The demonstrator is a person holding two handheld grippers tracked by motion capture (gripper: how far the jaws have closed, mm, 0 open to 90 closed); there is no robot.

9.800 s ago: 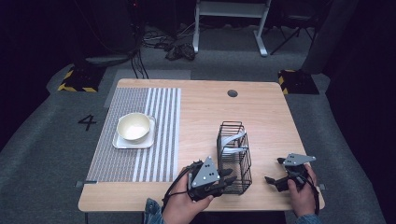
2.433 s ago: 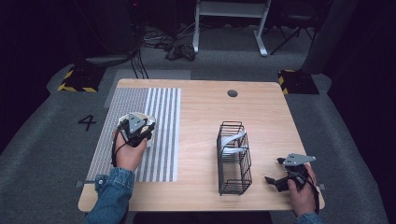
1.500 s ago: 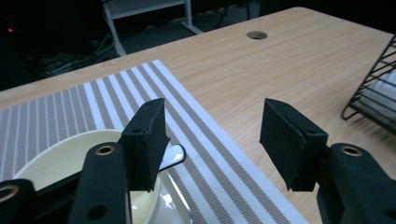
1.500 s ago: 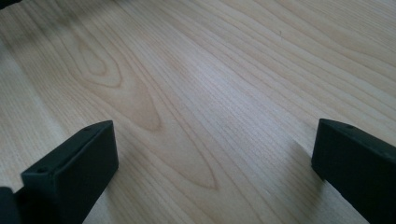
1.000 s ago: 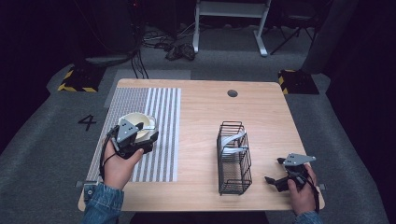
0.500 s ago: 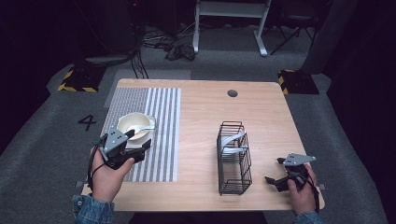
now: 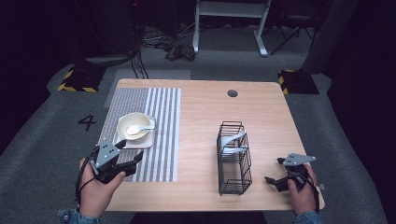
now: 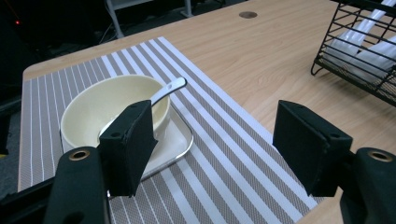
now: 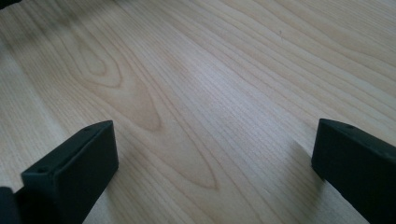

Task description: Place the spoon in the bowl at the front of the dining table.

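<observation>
My left gripper [image 7: 125, 157] sits near the surface's front-left corner, over the striped mat [image 7: 159, 135]; its jaws have just been opening and stand spread with nothing between them. The spoon [image 7: 138, 129] lies in the cream bowl [image 7: 133, 126] on its square plate [image 7: 144, 142], just beyond. My right gripper [image 7: 274, 171] rests spread by the front-right corner, beside the wire basket [image 7: 233, 158].

Spoon [image 7: 138, 129] in bowl [image 7: 131, 124], left gripper [image 7: 129, 151] nearby, empty

Black claws [image 7: 125, 154] [image 7: 274, 170], grey three-cornered top plates, trailing black cables; denim sleeves [image 7: 74, 216].
</observation>
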